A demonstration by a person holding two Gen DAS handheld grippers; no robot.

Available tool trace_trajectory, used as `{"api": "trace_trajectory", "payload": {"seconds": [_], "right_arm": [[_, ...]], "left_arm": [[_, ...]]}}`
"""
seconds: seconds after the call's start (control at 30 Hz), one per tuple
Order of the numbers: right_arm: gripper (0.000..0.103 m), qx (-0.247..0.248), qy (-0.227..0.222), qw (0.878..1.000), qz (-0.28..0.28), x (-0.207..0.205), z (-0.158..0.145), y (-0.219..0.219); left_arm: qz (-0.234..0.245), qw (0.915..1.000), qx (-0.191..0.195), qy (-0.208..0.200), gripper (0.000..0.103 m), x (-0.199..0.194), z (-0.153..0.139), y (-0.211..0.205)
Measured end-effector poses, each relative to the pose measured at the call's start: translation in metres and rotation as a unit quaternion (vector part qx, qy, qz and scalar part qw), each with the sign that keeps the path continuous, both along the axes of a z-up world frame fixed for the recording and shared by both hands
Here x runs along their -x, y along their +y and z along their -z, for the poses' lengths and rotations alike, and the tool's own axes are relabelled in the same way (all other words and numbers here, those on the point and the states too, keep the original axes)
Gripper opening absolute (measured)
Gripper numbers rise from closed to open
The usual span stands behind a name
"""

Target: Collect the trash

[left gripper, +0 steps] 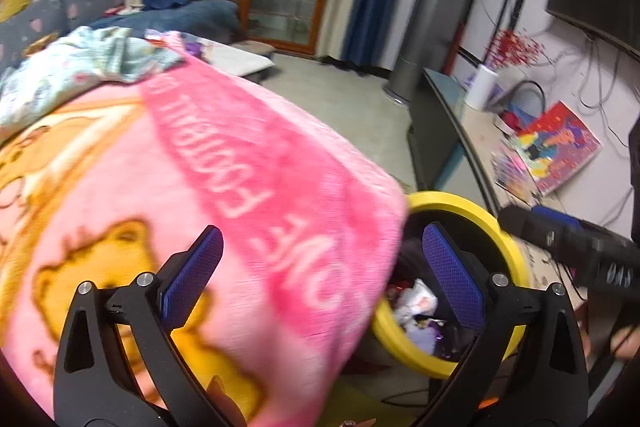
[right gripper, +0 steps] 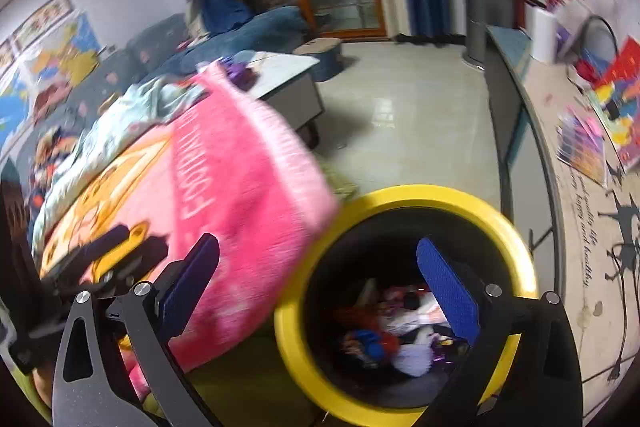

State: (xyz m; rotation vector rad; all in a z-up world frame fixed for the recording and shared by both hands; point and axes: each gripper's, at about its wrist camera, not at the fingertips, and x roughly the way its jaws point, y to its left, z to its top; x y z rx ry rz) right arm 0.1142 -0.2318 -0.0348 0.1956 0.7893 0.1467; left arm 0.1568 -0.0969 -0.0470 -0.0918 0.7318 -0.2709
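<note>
Yellow-rimmed bin (right gripper: 404, 301) on floor beside pink blanket (right gripper: 240, 211), already holding wrappers (right gripper: 400, 331). Right tool (right gripper: 318, 279) above its mouth, left tool (left gripper: 322, 275) near rim, both spread apart, empty. Likely between drops; next, seek more litter.

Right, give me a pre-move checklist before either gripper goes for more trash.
1. Left gripper open and holding nothing: ok.
2. Right gripper open and holding nothing: ok.
3. Yellow-rimmed bin mouth reachable: ok, though the pink blanket overlaps its left rim.
4. Room left in the bin: ok; the wrappers lie well below the rim.
5. Next piece of trash picked out: cannot tell; the purple items on the low table are too blurred to identify.
6. Grippers apart from each other: ok; the right gripper is off to the right side in the left wrist view.
</note>
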Motion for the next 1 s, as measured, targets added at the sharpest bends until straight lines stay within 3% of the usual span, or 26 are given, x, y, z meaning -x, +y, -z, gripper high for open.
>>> {"api": "trace_trajectory", "payload": {"seconds": [0.13, 0.47, 0.8, 1.0], "right_arm": [[0.096, 0.04, -0.013, 0.999, -0.009, 0.014, -0.005, 0.035], [0.096, 0.063, -0.138, 0.988, -0.025, 0.073, -0.012, 0.074], [0.096, 0.067, -0.17, 0.983, -0.025, 0.092, -0.018, 0.08], [0.096, 0.064, -0.165, 0.984, -0.025, 0.091, -0.017, 0.08]], "left_arm": [[-0.023, 0.9996, -0.001, -0.017, 0.092, 0.014, -0.011, 0.027], [-0.054, 0.9938, -0.01, -0.096, 0.092, 0.07, -0.042, 0.066], [-0.07, 0.9906, -0.006, -0.117, 0.092, 0.097, -0.044, 0.077], [-0.069, 0.9906, -0.001, -0.118, 0.092, 0.102, -0.043, 0.076]]}}
